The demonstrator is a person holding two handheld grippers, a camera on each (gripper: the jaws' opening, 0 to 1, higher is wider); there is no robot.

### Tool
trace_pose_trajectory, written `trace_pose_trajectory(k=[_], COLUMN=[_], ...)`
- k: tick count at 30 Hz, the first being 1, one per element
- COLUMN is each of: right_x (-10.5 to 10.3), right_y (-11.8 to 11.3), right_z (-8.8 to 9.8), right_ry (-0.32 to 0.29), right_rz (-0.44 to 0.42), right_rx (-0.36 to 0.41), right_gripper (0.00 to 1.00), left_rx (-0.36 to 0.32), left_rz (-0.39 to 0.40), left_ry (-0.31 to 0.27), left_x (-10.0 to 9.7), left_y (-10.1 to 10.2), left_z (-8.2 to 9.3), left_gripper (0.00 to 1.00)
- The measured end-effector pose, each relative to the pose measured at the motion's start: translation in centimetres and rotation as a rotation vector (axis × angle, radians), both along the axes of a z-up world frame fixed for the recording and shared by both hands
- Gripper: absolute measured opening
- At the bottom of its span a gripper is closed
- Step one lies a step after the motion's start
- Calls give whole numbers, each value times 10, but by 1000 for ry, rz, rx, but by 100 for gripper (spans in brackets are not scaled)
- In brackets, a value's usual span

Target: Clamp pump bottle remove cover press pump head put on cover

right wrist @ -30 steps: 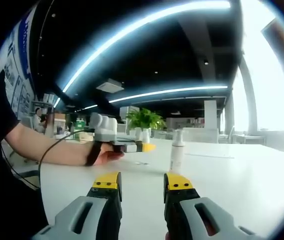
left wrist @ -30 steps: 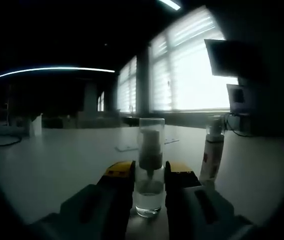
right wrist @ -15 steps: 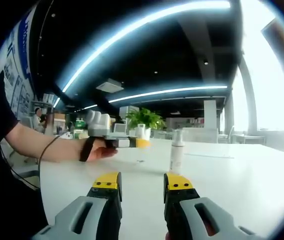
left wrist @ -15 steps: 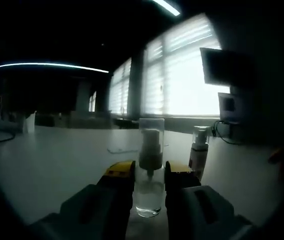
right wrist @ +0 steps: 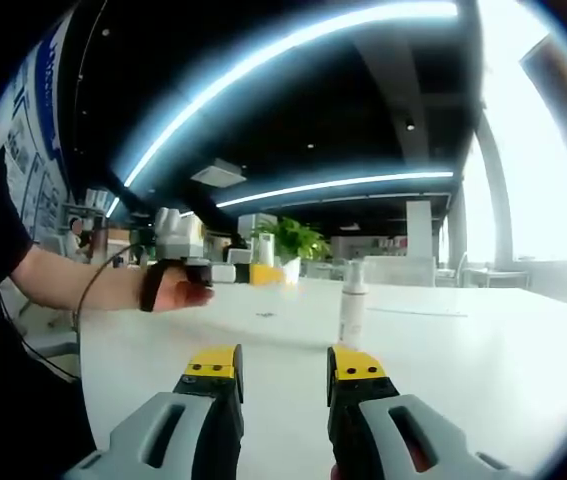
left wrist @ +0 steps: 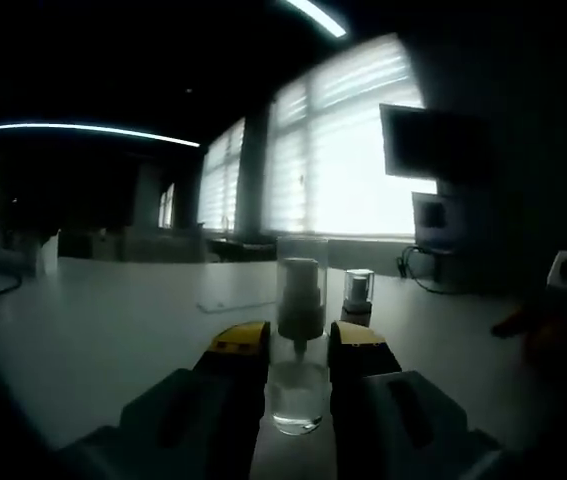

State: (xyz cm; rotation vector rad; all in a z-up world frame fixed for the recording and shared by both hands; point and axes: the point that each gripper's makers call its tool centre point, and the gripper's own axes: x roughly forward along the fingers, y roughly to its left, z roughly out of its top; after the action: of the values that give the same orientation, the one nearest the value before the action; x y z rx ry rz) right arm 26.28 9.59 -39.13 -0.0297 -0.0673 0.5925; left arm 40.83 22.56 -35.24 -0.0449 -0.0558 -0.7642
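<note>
Clear plastic catches the window light in the left gripper view: a small transparent pump bottle (left wrist: 299,345) with a clear cylindrical cover (left wrist: 302,262) over its pale pump head stands upright between the yellow-tipped jaws of the left hand-held gripper (left wrist: 299,350), which are closed against its sides and hold it. The bottle's base sits low between the jaws, and this dim view does not show whether it touches the white tabletop (left wrist: 103,320). Just beyond the right jaw, farther off, a second white bottle with a clear cap (left wrist: 357,297) stands on the tabletop, its lower part hidden behind the jaw. At the far right edge, a blurred orange-and-white shape is too dark to make out. Bright blinds and a dark monitor lie beyond.

In the right gripper view, the right hand-held gripper (right wrist: 283,375) hangs over the tabletop (right wrist: 463,350) with its jaws apart and nothing between them. The slim white bottle (right wrist: 351,312) stands upright ahead of it, a little to the right. Far to the left, the person's forearm reaches in, and the left hand-held gripper (right wrist: 263,272) is raised above the tabletop with the clear pump bottle (right wrist: 265,250) in its yellow tips, small and hard to read. A green plant (right wrist: 291,238) stands in the background.
</note>
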Motion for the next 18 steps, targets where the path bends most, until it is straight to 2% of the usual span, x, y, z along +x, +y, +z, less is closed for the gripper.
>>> trace_pose_trajectory(k=[5,16,18], right_x=[-1,0,0], right_y=[1,1,0], right_z=[0,0,0], right_ry=[-1,-1,0], right_rz=[0,1,1], right_rx=[-3,-3,-4], right_gripper=[28,28,28], left_rx=[34,0,13], left_rz=[-25,-95,-94], left_ry=[-15,-9,-33], left_x=[-13,-47,-54], left_y=[0,-1,1], left_z=[-8,4,3], left_gripper=[15,15,15])
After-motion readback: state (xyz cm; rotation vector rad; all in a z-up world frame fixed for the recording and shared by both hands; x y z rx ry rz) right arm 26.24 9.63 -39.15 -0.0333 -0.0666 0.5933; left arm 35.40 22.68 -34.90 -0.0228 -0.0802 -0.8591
